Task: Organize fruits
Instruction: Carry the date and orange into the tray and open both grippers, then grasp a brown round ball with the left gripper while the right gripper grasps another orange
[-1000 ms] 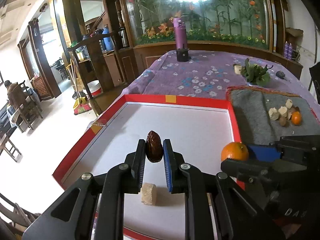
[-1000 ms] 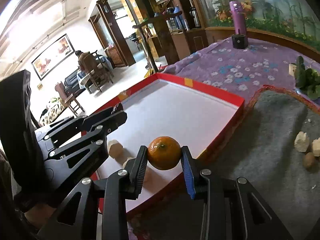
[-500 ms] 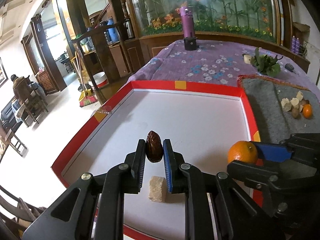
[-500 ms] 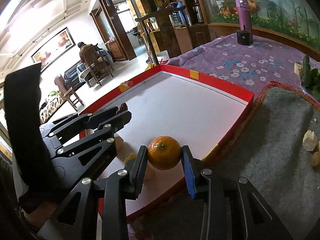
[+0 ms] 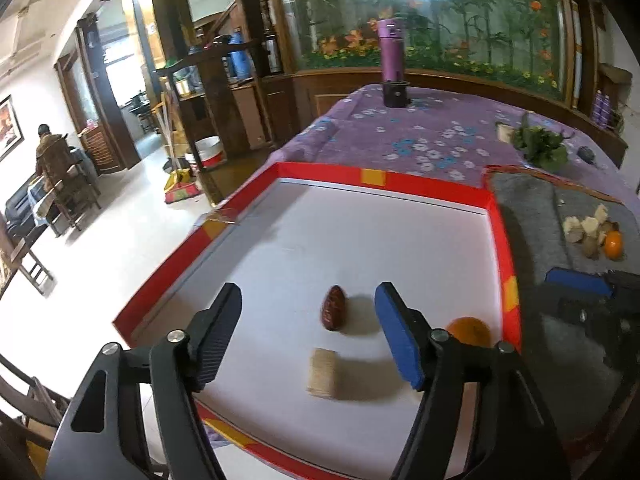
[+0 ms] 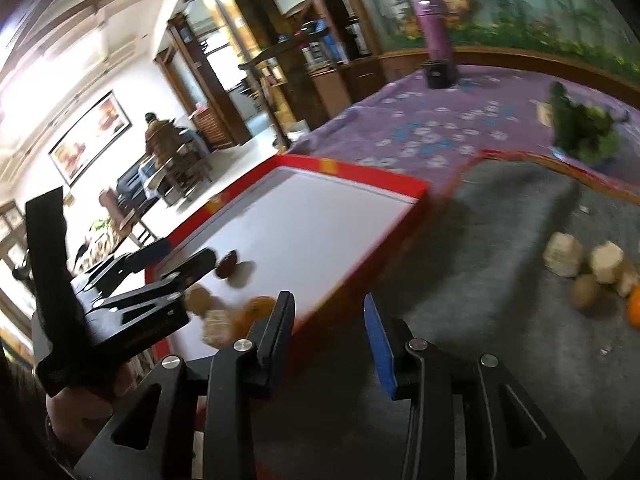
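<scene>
My left gripper [image 5: 308, 334] is open above the red-rimmed white tray [image 5: 384, 178]. A dark brown date [image 5: 333, 313] lies on the tray between its fingers, with a pale cube [image 5: 322, 373] just nearer. An orange [image 5: 469, 330] lies in the tray by the right rim. My right gripper [image 6: 330, 332] is open and empty over the grey mat [image 6: 500, 240], beside the tray [image 6: 376, 184]. The date [image 6: 226, 265], orange [image 6: 256, 310] and cube [image 6: 216, 326] show blurred at its left.
On the grey mat [image 5: 532, 216] lie several pale cubes [image 5: 588, 224], a brown fruit [image 5: 591, 246] and a small orange [image 5: 613, 244]. A green leafy bunch [image 5: 538, 146] and a purple bottle [image 5: 392, 68] stand on the purple floral cloth. The table edge drops off at the left.
Both grippers have opened. The date now lies on the tray and the orange lies in the tray by its right rim. The right gripper has swung right over the grey mat.
</scene>
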`<state>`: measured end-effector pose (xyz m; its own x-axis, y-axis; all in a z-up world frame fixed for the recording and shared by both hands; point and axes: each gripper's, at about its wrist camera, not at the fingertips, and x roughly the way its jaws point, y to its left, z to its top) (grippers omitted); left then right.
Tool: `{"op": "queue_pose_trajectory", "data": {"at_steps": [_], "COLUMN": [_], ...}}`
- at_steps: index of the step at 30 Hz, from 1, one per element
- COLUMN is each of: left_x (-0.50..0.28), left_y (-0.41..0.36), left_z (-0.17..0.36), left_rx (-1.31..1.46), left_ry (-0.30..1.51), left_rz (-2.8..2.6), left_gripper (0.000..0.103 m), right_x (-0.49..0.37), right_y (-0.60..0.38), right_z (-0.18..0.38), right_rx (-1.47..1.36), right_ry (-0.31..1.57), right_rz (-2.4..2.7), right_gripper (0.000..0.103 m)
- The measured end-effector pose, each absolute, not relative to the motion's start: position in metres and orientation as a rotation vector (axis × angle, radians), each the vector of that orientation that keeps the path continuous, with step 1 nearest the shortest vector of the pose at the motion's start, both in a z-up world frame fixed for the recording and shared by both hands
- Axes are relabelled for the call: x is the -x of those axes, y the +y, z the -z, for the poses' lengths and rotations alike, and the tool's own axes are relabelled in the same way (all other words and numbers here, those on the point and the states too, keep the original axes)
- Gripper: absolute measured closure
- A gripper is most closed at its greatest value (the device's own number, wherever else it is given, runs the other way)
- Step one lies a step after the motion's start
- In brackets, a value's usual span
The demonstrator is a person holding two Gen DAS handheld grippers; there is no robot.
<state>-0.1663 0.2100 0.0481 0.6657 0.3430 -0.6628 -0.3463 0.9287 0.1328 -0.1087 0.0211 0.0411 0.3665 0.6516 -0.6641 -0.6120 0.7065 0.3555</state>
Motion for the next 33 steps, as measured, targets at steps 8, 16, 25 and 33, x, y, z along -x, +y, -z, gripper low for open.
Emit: {"op": "queue_pose_trajectory", "data": {"at_steps": [8, 16, 25, 33], "left_x": [0.159, 0.138, 0.108, 0.084], "left_y": [0.165, 0.104, 0.052, 0.029], "left_z": [-0.058, -0.065, -0.058, -0.044], "left_rx": [-0.059, -0.144, -0.183, -0.121], "left_ry": [0.743, 0.745, 0.813, 0.899], "left_rz": [-0.275, -0.128, 0.017, 0.126], "left_gripper": [0.034, 0.032, 0.032, 0.033], "right_x": [0.090, 0.062, 0.024, 0.018], "right_y": [-0.056, -0.143, -0.152, -0.148], "right_z": [-0.040, -0.034, -0.020, -0.014], "right_rx": [-0.120, -0.171, -0.175, -0.178], "right_ry": [0.863, 0.914, 0.981, 0.941], "right_rz": [-0.675, -0.476, -0.433, -0.470], "right_gripper": [0.064, 0.060, 0.061, 0.063]}}
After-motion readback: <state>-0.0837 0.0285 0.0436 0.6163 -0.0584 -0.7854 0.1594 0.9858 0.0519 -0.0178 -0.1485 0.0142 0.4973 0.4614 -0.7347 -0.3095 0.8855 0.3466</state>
